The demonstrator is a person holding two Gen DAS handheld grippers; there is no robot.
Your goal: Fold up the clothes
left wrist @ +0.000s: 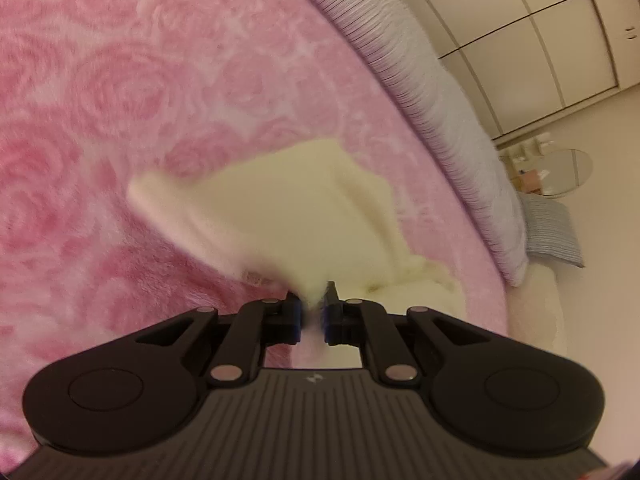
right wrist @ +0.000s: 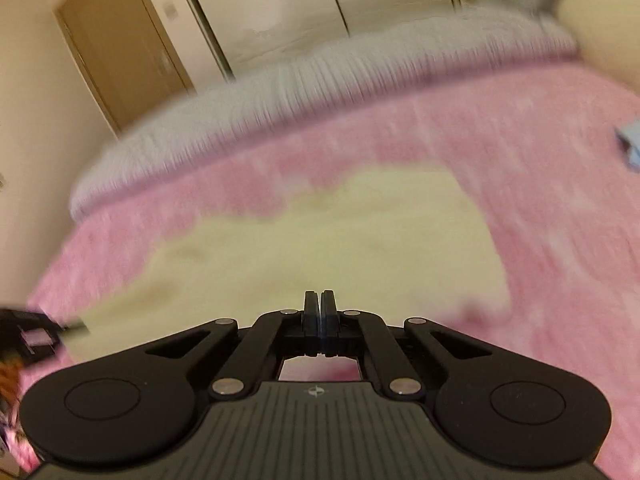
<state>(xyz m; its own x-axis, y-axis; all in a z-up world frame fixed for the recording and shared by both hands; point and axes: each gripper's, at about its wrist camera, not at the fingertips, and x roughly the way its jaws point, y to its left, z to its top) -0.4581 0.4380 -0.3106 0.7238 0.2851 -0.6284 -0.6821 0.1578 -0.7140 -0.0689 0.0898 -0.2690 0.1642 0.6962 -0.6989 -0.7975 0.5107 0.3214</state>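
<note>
Garment: cream fleece garment [left wrist: 296, 208], soft and fuzzy, lying on the pink rose-pattern plush blanket [left wrist: 120, 80] that covers the bed; blurred in both views, so its exact type is hard to tell.
Left claw: black left claw [left wrist: 313, 312], jaws nearly together, pinching a cream fold of the garment between the pads; cloth rises out of the grip toward the rest of the piece.
Right claw: black right claw [right wrist: 320, 320], pads pressed flat against each other, nothing between them; it hangs above the near edge of the garment [right wrist: 340, 248], apart from the cloth.
Garment spread: in the right wrist view it lies wide across the blanket [right wrist: 540, 168], 1 corner reaching the left claw [right wrist: 76, 326] at the left frame edge.
Bed edge: grey ribbed bedding [left wrist: 432, 92] runs along the far side of the blanket.
Background: cream wardrobe doors [left wrist: 520, 40], brown door [right wrist: 120, 52], pale floor [left wrist: 600, 280].
</note>
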